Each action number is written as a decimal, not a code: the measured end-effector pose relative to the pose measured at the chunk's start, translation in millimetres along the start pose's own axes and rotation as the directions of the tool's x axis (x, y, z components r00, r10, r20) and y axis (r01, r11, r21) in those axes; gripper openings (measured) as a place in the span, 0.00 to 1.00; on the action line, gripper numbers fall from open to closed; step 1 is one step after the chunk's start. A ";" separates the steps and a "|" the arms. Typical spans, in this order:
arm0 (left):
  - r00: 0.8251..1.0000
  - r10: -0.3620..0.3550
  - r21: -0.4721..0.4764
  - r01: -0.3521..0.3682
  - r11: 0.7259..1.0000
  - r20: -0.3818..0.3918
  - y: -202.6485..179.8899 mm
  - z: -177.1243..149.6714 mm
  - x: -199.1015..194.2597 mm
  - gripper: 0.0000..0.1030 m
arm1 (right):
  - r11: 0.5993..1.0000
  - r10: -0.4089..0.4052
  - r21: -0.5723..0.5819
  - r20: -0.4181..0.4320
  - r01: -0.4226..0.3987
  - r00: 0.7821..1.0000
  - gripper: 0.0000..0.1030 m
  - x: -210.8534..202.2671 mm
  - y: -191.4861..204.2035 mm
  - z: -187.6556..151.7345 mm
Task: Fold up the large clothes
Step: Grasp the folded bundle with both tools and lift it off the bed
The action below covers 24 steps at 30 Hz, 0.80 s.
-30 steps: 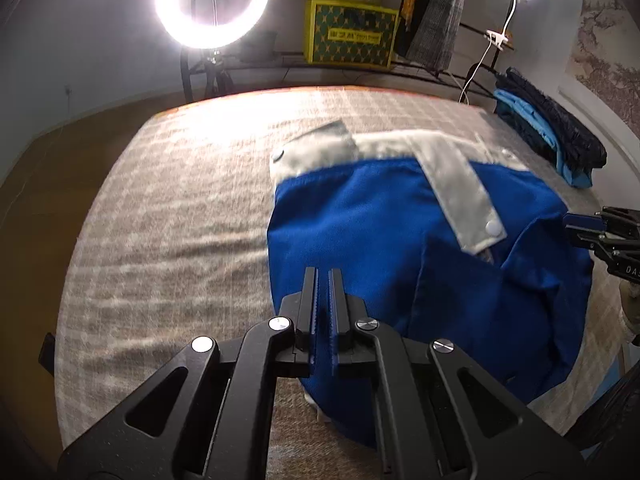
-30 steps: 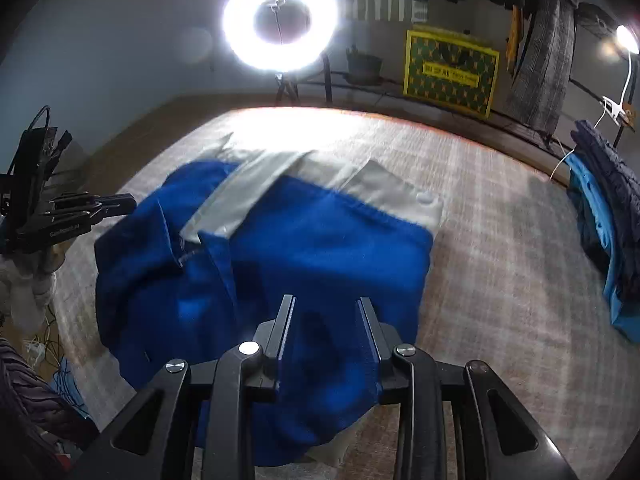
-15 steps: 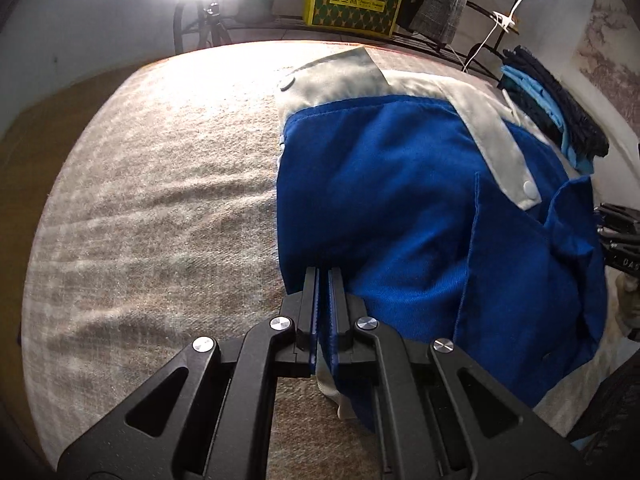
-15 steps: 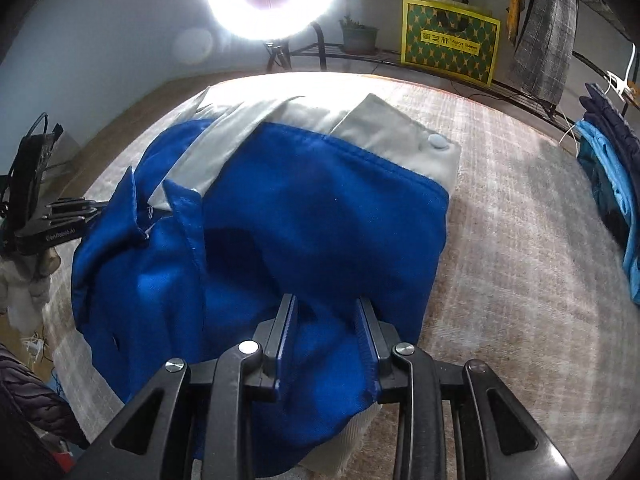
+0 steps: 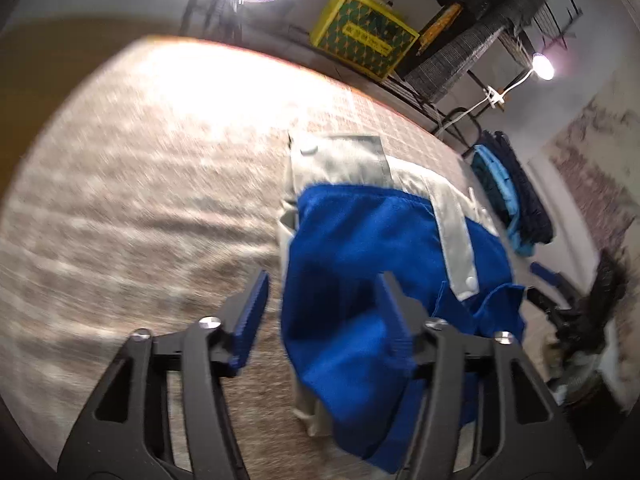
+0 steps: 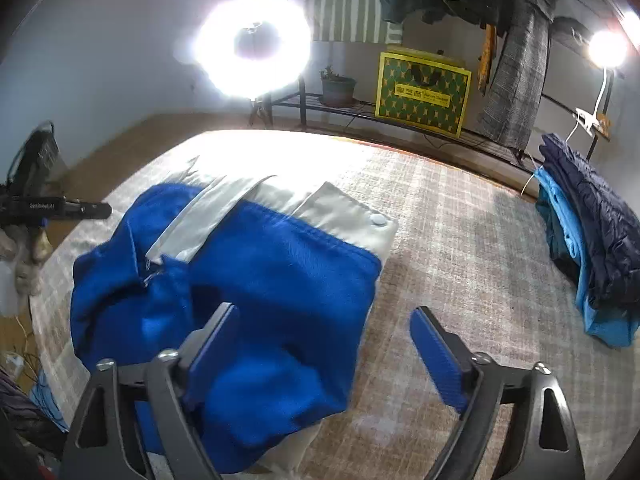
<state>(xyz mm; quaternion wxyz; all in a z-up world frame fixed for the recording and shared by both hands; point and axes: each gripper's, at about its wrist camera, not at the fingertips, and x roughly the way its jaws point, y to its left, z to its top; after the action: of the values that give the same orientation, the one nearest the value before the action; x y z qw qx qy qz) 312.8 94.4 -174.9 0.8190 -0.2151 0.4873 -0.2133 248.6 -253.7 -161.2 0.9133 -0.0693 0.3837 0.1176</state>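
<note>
We read "GenRobot.AI" on the left tongs [image 6: 56, 209]. Our left tongs [image 5: 324, 312] and right tongs [image 6: 320, 344] have just been opening, both released, the blue jacket [image 6: 280, 280] lying loose between them.

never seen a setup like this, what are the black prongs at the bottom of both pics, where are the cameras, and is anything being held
The black prongs are two hand-held grippers; a person carries one in each hand, and no robot arm is involved. Each gripper has a wide-angle camera that looks forward along its own two fingers, so each picture is taken from one gripper.

One picture is from the left gripper, the other from the right gripper. Both look down at a blue jacket with pale grey trim, lying part folded on a checked cloth surface. A stack of folded blue clothes sits at the far edge.

Nothing is held now. Both sets of jaws have just been opening and stand apart, with the jacket's near edge lying loose between them.
</note>
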 end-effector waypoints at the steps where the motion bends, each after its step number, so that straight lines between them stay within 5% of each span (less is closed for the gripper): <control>1: 0.999 -0.031 -0.034 0.030 0.999 -0.020 4.5 0.9 5.8 0.59 | 1.000 0.020 0.024 -0.006 -0.020 1.000 0.95 3.6 -6.6 1.3; 8: 0.981 -0.185 -0.232 0.167 0.958 -0.057 37.9 6.2 34.8 0.59 | 0.915 0.289 0.307 -0.044 -0.262 0.956 0.98 36.9 -65.1 -2.1; 16: 0.966 -0.251 -0.283 0.225 0.932 -0.060 45.2 15.2 52.5 0.59 | 0.791 0.425 0.508 -0.057 -0.340 0.903 0.93 80.1 -91.9 -21.6; 24: 0.964 -0.259 -0.285 0.232 0.930 -0.060 42.0 20.2 63.0 0.58 | 0.789 0.452 0.483 -0.039 -0.379 0.891 0.90 85.3 -73.8 -21.8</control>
<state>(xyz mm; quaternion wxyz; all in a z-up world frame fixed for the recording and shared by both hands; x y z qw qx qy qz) 364.0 96.3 -234.2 0.7236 -0.3756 0.5202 -0.2544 311.3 -315.7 -234.9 0.8223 0.2280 0.4748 0.2153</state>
